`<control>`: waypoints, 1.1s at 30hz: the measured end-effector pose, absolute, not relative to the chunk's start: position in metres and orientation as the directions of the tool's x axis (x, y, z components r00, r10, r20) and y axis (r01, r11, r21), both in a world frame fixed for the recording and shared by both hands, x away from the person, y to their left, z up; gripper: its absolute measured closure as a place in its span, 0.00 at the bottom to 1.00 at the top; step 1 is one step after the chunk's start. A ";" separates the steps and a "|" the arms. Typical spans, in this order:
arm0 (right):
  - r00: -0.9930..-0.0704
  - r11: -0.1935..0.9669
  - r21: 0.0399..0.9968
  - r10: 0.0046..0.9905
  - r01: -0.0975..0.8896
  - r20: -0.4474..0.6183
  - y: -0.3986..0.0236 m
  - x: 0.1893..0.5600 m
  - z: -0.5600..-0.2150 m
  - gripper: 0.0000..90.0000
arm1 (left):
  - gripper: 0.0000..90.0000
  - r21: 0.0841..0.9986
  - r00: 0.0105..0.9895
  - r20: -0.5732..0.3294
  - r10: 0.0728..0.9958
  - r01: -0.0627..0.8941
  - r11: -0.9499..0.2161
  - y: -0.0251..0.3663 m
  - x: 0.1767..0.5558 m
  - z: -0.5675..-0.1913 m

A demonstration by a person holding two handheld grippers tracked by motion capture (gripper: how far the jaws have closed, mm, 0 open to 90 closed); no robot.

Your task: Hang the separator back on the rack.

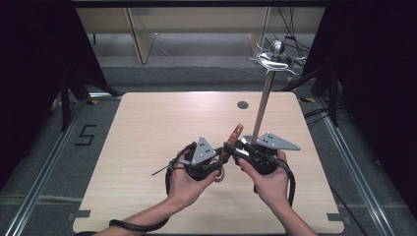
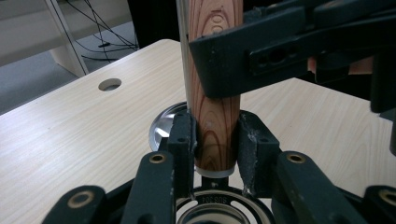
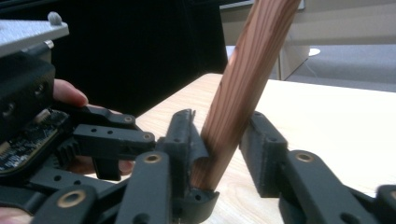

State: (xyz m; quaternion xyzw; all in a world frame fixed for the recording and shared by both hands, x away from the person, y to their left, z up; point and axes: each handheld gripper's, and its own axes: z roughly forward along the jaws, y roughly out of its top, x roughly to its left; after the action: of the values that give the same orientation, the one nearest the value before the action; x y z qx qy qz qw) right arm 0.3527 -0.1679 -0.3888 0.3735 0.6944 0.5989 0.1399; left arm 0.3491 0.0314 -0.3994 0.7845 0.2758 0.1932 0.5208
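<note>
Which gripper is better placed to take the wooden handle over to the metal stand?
Right, probably. The right gripper sits next to the stand, with its jaws around the wooden handle; the left gripper is farther off.

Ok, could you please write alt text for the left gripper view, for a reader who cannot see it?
An upright wooden handle stands clamped between the two black jaws of the left claw. The right claw crosses it higher up, from the right. Behind is a shiny metal disc on a pale table with a round hole.
</note>
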 end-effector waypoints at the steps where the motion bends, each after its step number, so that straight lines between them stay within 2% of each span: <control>1: -0.679 0.001 0.937 0.689 0.349 0.253 -0.168 0.352 -0.389 0.76 | 0.76 0.924 0.778 0.025 0.627 0.222 -0.312 0.031 0.350 -0.399; 6: -0.681 -0.008 0.929 0.678 0.370 0.277 -0.170 0.350 -0.386 0.79 | 0.76 0.927 0.781 0.033 0.624 0.210 -0.312 0.029 0.349 -0.397; 9: -0.701 0.017 0.943 0.673 0.333 0.235 -0.169 0.350 -0.383 0.82 | 0.75 0.931 0.781 0.022 0.624 0.211 -0.297 0.027 0.349 -0.397; 11: -0.700 0.013 0.937 0.668 0.350 0.252 -0.170 0.349 -0.382 0.82 | 0.74 0.931 0.785 0.026 0.619 0.206 -0.301 0.027 0.349 -0.397; 14: -0.718 0.041 0.945 0.661 0.324 0.217 -0.177 0.353 -0.380 0.82 | 0.61 0.927 0.796 0.043 0.604 0.194 -0.322 0.030 0.350 -0.398; 16: -0.727 0.042 0.947 0.652 0.317 0.215 -0.179 0.353 -0.380 0.82 | 0.56 0.925 0.795 0.044 0.605 0.196 -0.325 0.035 0.350 -0.400; 20: -0.757 0.071 0.946 0.620 0.316 0.206 -0.187 0.355 -0.376 0.82 | 0.50 0.918 0.793 0.066 0.606 0.189 -0.348 0.054 0.352 -0.406; 21: -0.772 0.103 0.948 0.610 0.303 0.180 -0.193 0.355 -0.375 0.82 | 0.49 0.911 0.776 0.058 0.628 0.215 -0.351 0.067 0.354 -0.411; 24: -0.786 0.128 0.950 0.599 0.284 0.154 -0.197 0.356 -0.375 0.82 | 0.48 0.904 0.767 0.056 0.640 0.233 -0.359 0.081 0.356 -0.416; 25: -0.794 0.128 0.944 0.582 0.303 0.175 -0.200 0.355 -0.374 0.82 | 0.48 0.898 0.756 0.046 0.653 0.256 -0.359 0.095 0.359 -0.421; 27: -0.810 0.143 0.949 0.566 0.280 0.153 -0.204 0.356 -0.374 0.82 | 0.48 0.890 0.739 0.036 0.673 0.283 -0.358 0.111 0.361 -0.427; 30: -0.804 0.144 0.941 0.568 0.305 0.174 -0.208 0.354 -0.372 0.82 | 0.48 0.882 0.725 0.028 0.689 0.307 -0.358 0.128 0.364 -0.432; 31: -0.809 0.145 0.941 0.561 0.305 0.176 -0.209 0.355 -0.372 0.82 | 0.47 0.875 0.693 0.020 0.721 0.336 -0.348 0.149 0.365 -0.437; 33: -0.809 0.160 0.937 0.563 0.310 0.171 -0.213 0.355 -0.370 0.82 | 0.47 0.871 0.671 0.019 0.741 0.353 -0.342 0.164 0.365 -0.443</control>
State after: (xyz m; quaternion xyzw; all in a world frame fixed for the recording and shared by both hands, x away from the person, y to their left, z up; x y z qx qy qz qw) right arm 0.3549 -0.2128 -0.3703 0.2895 0.7537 0.5798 0.1090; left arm 0.3651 0.1644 -0.4428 0.7913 0.3456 0.2118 0.4578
